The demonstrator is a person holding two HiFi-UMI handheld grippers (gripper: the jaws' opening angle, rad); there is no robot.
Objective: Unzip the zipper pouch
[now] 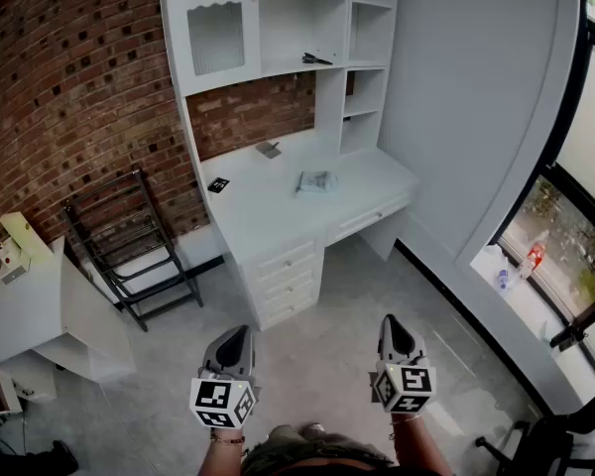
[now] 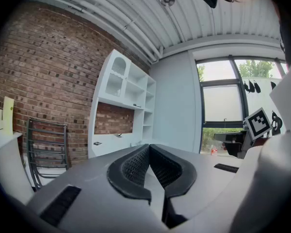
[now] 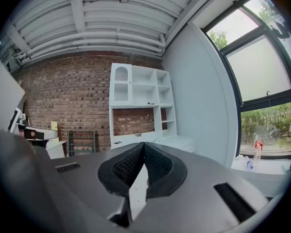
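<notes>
Approach stage; unzipping not yet begun. Left gripper (image 1: 239,333): jaws closed tip to tip, nothing between them. Right gripper (image 1: 391,322): likewise, jaws shut and empty. Both are held low, side by side, pointing roughly level. Grey floor (image 1: 327,365) lies directly ahead of both jaw pairs. Beyond it, well ahead of the jaws, stands the white desk (image 1: 268,216) with drawers. The zipper pouch (image 1: 315,181) lies flat on the desk top, about in line with the gap between the two grippers and far out of reach; its zipper pull is too small to make out. A small black tag (image 1: 218,183) lies on the desk to the left of the pouch, apart from it. Judgement: the next move calls for closing in on the desk and opening both jaw pairs. One gripper should then pin the pouch body while the other takes the pull. Which end holds the pull needs checking at close range.
</notes>
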